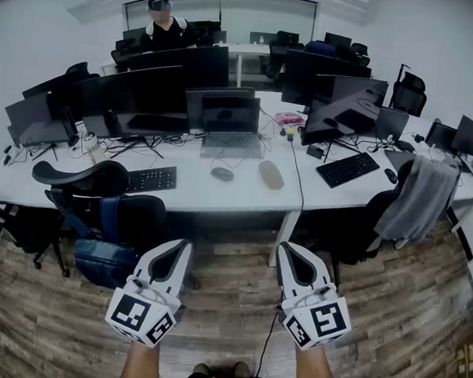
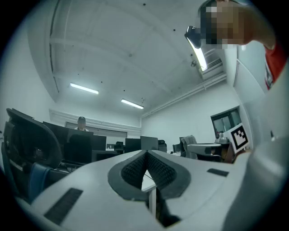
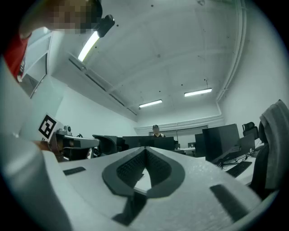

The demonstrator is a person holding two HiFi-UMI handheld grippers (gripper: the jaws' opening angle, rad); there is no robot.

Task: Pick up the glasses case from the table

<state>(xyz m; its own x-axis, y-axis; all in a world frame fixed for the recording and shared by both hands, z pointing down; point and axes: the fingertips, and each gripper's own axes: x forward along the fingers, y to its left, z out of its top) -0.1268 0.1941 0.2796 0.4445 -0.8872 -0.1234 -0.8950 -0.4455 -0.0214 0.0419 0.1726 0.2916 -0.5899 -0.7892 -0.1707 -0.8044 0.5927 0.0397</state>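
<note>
The left gripper (image 2: pixel 146 153) has its jaws pressed together at the tips, dark ribbed pads meeting, with nothing between them. The right gripper (image 3: pixel 145 149) is the same: jaws closed tip to tip and empty. Through the small gap behind each pair of pads only a pale strip of the desk shows.

In the head view the left gripper (image 1: pixel 184 247) and right gripper (image 1: pixel 287 250) are side by side, low in the picture, over a wooden plank floor (image 1: pixel 226 307). Both point toward the long white desk (image 1: pixel 219 197) and are well apart from it.

The glasses case (image 1: pixel 271 175) lies flat on that desk, ahead of the two grippers and slightly nearer the right one. It is pale beige, oblong with rounded ends, closed and smooth, and it lies at a slight slant. Nothing touches it.

- A grey mouse (image 1: pixel 221 174) sits just to its left.
- An open laptop (image 1: pixel 232 126) stands behind the mouse.
- A black cable (image 1: pixel 296 181) runs down the desk just right of the case.
- A black keyboard (image 1: pixel 347 169) lies beyond the cable.

A grey garment (image 1: pixel 421 200) hangs over a chair at the right end. A black office chair (image 1: pixel 97 182) stands at the left, with a blue backpack (image 1: pixel 103 259) below it. Dark monitors (image 1: pixel 159 83) line the back of the desk, and a person (image 1: pixel 163 25) sits behind them.
</note>
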